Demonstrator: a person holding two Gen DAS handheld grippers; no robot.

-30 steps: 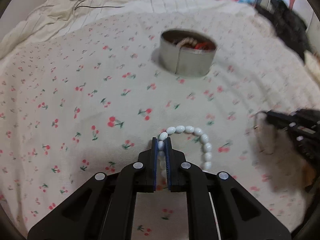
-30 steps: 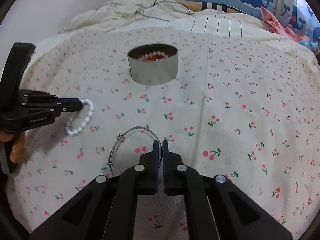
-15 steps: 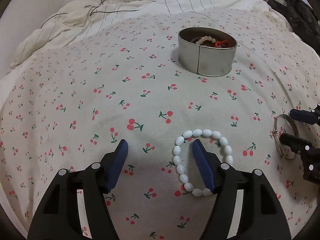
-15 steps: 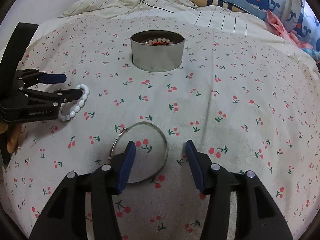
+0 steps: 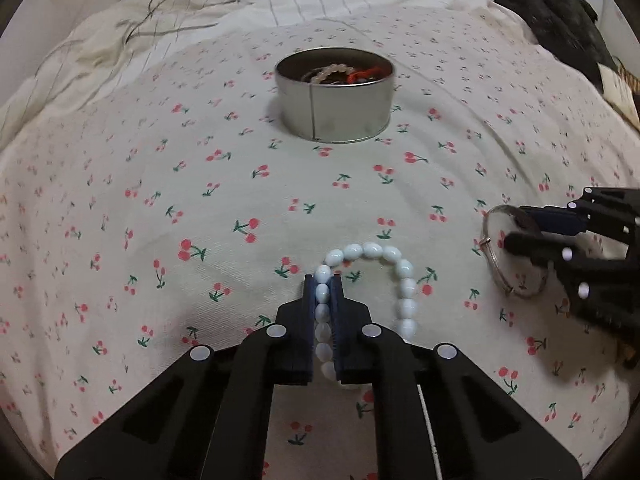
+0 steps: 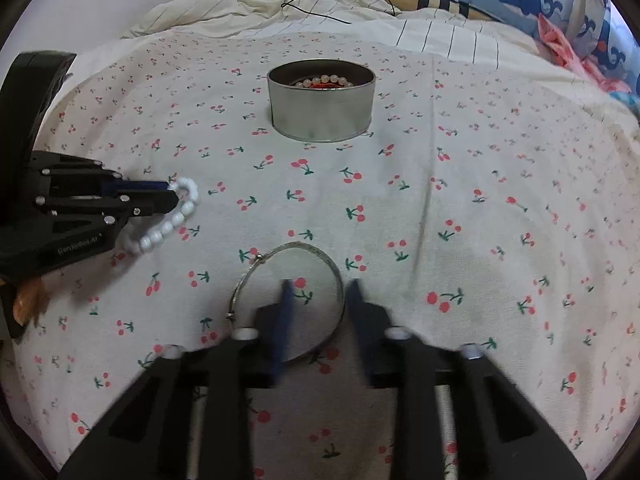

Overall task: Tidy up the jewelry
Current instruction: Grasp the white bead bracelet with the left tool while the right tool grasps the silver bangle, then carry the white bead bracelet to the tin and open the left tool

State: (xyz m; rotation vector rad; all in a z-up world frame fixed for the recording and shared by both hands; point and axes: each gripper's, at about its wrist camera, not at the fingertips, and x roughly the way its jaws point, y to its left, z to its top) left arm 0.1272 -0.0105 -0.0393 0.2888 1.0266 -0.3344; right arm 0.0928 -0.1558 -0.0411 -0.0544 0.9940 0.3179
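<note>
From the left wrist, left gripper point(image 5: 322, 294) clamped on white bead bracelet point(image 5: 372, 250) well short of tin point(image 5: 335, 94), needing carrying there; from the right wrist, right gripper point(image 6: 318, 290) open astride silver bangle point(image 6: 296, 246) short of tin point(image 6: 321, 106), needing closing.

The bedsheet point(image 5: 120, 184) is matt woven cloth with a fine ribbed weave and a cherry print. The tin point(image 5: 334, 96) is dull brushed metal with a seam down its wall, and the bangle point(image 6: 290, 302) is thin shiny metal. The bead bracelet point(image 5: 394, 276) looks glossy and smooth, and the left tongs point(image 5: 322, 286) are matt black plastic with blue ridged pads.
</note>
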